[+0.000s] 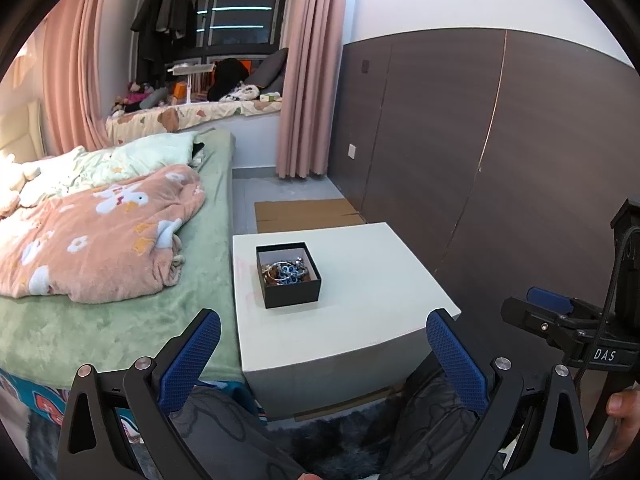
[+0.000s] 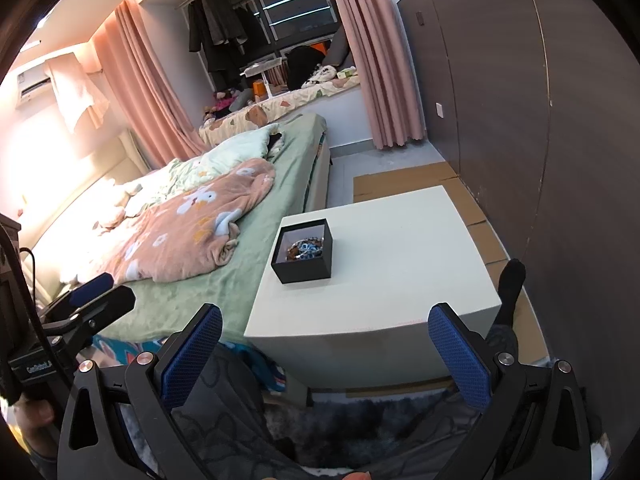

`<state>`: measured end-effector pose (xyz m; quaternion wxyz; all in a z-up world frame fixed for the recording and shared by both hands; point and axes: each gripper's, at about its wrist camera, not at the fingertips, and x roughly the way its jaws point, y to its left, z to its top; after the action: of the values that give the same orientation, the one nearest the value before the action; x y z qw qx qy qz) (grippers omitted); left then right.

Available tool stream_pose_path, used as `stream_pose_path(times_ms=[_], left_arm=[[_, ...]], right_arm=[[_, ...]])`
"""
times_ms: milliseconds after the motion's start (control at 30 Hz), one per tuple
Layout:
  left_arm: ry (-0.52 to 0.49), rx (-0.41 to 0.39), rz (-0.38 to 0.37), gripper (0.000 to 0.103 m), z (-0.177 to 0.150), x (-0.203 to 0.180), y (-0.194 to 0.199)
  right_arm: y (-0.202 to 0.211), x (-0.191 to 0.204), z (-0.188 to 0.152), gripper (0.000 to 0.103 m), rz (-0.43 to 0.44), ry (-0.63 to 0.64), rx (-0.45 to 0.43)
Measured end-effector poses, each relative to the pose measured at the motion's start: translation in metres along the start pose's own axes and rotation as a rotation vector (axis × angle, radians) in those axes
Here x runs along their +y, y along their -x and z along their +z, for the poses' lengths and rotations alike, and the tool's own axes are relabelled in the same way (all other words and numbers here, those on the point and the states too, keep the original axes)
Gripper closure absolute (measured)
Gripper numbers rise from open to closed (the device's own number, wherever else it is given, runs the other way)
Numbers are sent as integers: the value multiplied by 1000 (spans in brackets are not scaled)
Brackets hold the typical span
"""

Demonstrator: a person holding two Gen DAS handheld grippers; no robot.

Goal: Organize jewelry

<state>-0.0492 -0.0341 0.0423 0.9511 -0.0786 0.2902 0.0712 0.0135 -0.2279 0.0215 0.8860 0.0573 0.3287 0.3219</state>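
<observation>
A small black open box (image 1: 289, 276) holds a tangle of jewelry (image 1: 285, 271), silver and blue pieces. It stands on a white square table (image 1: 360, 300). It also shows in the right wrist view (image 2: 303, 251) with the jewelry (image 2: 305, 249) inside, on the table (image 2: 400, 260). My left gripper (image 1: 324, 330) is open and empty, held back from the table's near edge. My right gripper (image 2: 326, 326) is open and empty, also short of the table. The right gripper shows at the right of the left wrist view (image 1: 552, 316); the left gripper shows at the left of the right wrist view (image 2: 96, 292).
A bed (image 1: 120, 300) with a green sheet and a pink flowered blanket (image 1: 92, 232) adjoins the table's left side. A dark wardrobe wall (image 1: 500, 160) runs on the right. Flattened cardboard (image 1: 304, 212) lies on the floor behind the table. A dark furry rug (image 2: 360, 420) and my legs lie below.
</observation>
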Motion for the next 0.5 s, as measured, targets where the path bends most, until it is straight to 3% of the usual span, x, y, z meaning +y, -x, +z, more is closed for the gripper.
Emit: stream_pose_path(times_ms=[500], left_arm=[[-14, -27, -2, 0, -3, -7, 7]], right_arm=[[3, -2, 0, 0, -8, 3, -15]])
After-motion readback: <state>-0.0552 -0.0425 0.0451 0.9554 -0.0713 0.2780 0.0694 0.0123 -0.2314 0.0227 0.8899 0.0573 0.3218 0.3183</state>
